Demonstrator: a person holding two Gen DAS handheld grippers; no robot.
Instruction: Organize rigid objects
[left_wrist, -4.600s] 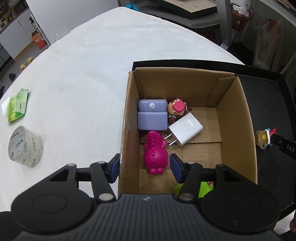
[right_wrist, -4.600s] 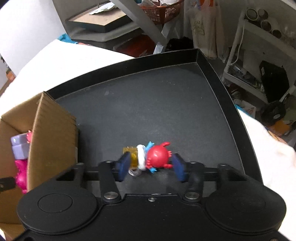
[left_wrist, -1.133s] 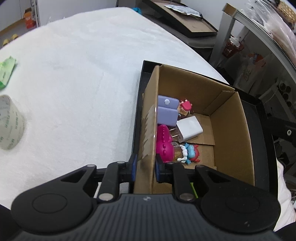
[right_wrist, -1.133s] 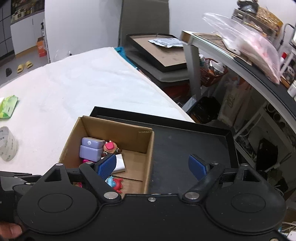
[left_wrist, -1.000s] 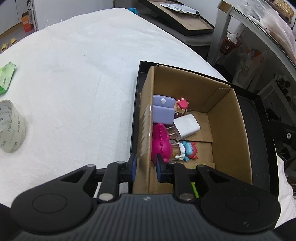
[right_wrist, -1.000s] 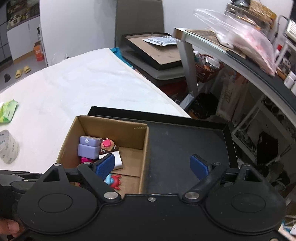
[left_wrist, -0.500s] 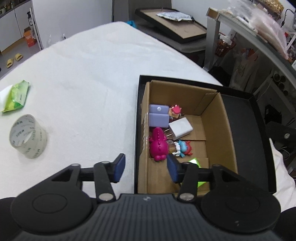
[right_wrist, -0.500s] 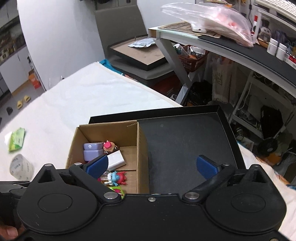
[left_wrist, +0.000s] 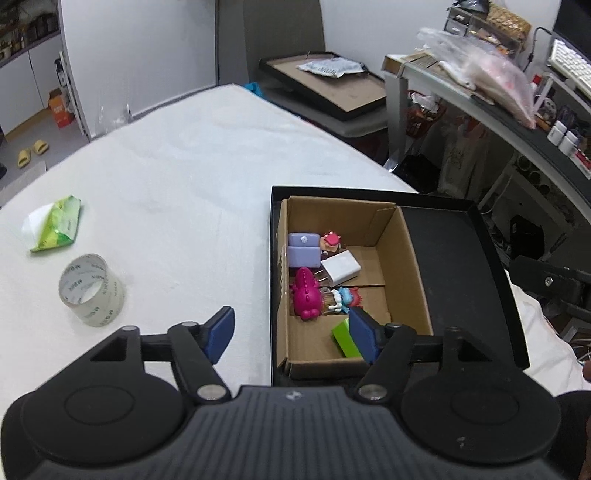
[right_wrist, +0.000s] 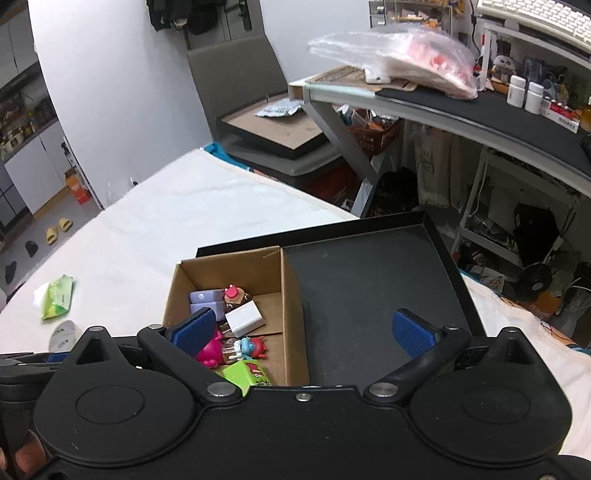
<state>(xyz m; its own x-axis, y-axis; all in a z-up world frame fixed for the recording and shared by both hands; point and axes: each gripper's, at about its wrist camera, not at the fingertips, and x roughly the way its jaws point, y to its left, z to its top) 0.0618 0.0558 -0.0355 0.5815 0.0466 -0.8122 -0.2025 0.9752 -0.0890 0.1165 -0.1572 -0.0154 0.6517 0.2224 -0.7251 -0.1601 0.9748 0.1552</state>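
Observation:
An open cardboard box (left_wrist: 413, 266) (right_wrist: 291, 295) sits in the left part of a black tray (left_wrist: 454, 254) (right_wrist: 369, 280). Inside lie a purple case (left_wrist: 303, 248) (right_wrist: 205, 300), a small pink-capped figure (left_wrist: 331, 240) (right_wrist: 233, 294), a white charger (left_wrist: 340, 270) (right_wrist: 244, 317), a magenta dinosaur (left_wrist: 306, 293) (right_wrist: 208, 349), a red and blue figure (left_wrist: 347, 297) (right_wrist: 249, 347) and a green carton (left_wrist: 343, 338) (right_wrist: 247, 373). My left gripper (left_wrist: 291, 334) hovers above the box's near left wall, its jaws opening with nothing between them. My right gripper (right_wrist: 303, 330) stands wide open and empty above the tray.
A roll of clear tape (left_wrist: 92, 290) and a green packet (left_wrist: 55, 223) (right_wrist: 57, 295) lie on the white table (left_wrist: 166, 192) at the left. A desk, shelves and clutter stand beyond the table at the right. The tray's right half is bare.
My left gripper let go of the box's left wall, opened and rose away from it. The right gripper also lifted and pulled back, opening wider. The box stayed in the tray.

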